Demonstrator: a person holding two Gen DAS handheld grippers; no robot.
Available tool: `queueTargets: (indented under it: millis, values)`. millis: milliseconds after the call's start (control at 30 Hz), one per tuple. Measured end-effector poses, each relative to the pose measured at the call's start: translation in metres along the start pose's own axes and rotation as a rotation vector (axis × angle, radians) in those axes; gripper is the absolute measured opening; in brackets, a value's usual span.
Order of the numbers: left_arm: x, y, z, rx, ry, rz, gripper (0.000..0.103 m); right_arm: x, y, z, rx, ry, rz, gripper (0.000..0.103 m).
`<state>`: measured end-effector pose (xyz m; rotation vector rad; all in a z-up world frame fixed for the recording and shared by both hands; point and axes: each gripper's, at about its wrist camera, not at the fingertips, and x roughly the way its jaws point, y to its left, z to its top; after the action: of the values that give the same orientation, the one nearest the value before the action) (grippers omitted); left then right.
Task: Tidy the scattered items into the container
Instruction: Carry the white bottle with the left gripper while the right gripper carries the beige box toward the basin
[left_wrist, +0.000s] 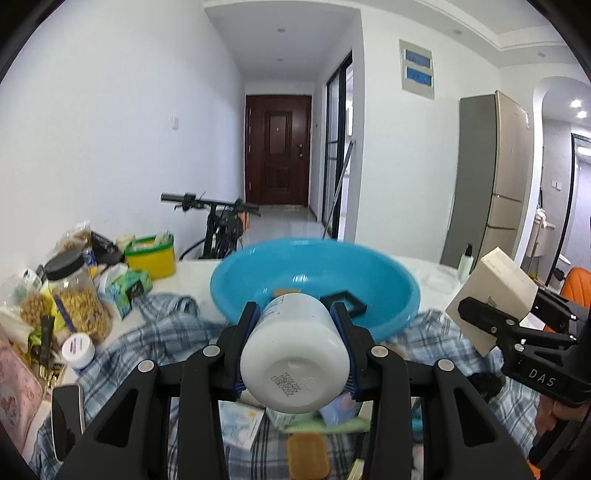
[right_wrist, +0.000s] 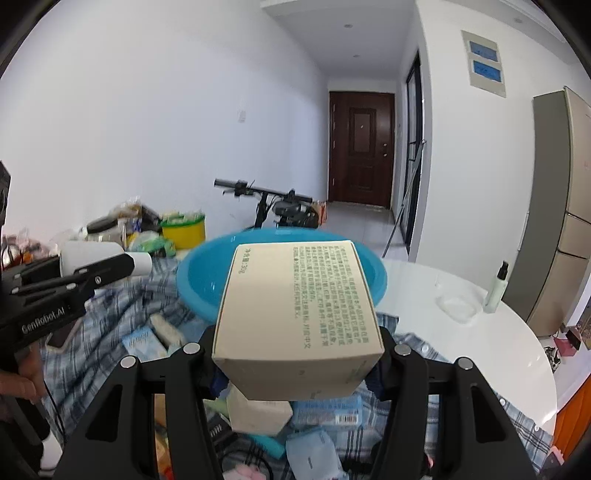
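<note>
A blue plastic basin (left_wrist: 314, 273) stands on the table ahead; it also shows in the right wrist view (right_wrist: 199, 280). Inside it lie a black square frame (left_wrist: 345, 301) and a small tan item (left_wrist: 286, 290). My left gripper (left_wrist: 295, 321) is shut on a white bottle (left_wrist: 295, 350), held bottom toward the camera just before the basin's near rim. My right gripper (right_wrist: 295, 350) is shut on a beige printed box (right_wrist: 299, 314), held above the cloth before the basin. The box shows in the left wrist view (left_wrist: 491, 295), the bottle in the right wrist view (right_wrist: 96, 256).
A blue plaid cloth (left_wrist: 155, 332) covers the near table, strewn with packets, a tan sponge (left_wrist: 308, 456) and a white jar (left_wrist: 78, 349). Snack jars and a yellow tub (left_wrist: 151, 256) crowd the left. A spray bottle (right_wrist: 496, 286) stands on the white tabletop (right_wrist: 480, 350) at right.
</note>
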<state>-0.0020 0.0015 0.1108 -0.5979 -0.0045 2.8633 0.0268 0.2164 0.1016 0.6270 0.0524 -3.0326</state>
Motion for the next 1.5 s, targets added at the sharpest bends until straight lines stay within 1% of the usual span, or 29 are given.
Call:
queueTargets:
  millis: [200, 300, 433, 633, 767, 900, 1100, 1300, 1500]
  values:
    - [-0.008, -0.013, 0.033, 0.023, -0.081, -0.013, 0.042, -0.009, -0.003, 0.026, 0.002, -0.068, -0.014, 0.055]
    - [-0.014, -0.018, 0.047, 0.014, -0.111, -0.021, 0.042, -0.012, -0.002, 0.036, 0.003, -0.093, -0.019, 0.055]
    - [-0.019, -0.023, 0.056, 0.012, -0.136, -0.024, 0.042, -0.016, -0.001, 0.048, 0.01, -0.124, -0.011, 0.055]
    - [-0.02, -0.026, 0.058, 0.017, -0.129, -0.027, 0.042, -0.017, 0.009, 0.052, -0.011, -0.142, 0.001, 0.055]
    - [-0.02, -0.025, 0.057, 0.012, -0.125, -0.027, 0.042, -0.012, 0.006, 0.051, -0.007, -0.135, 0.003, 0.055]
    - [-0.014, -0.021, 0.056, 0.001, -0.122, -0.046, 0.042, -0.008, 0.004, 0.05, 0.001, -0.133, 0.004, 0.055]
    - [0.004, -0.02, 0.056, 0.006, -0.096, -0.029, 0.042, 0.0, 0.004, 0.052, -0.012, -0.136, 0.001, 0.055]
    - [0.023, -0.018, 0.061, 0.025, -0.097, -0.007, 0.042, 0.015, 0.002, 0.054, -0.009, -0.124, 0.011, 0.055]
    - [0.053, -0.01, 0.072, 0.025, -0.097, 0.01, 0.042, 0.037, -0.003, 0.061, -0.004, -0.117, 0.016, 0.055]
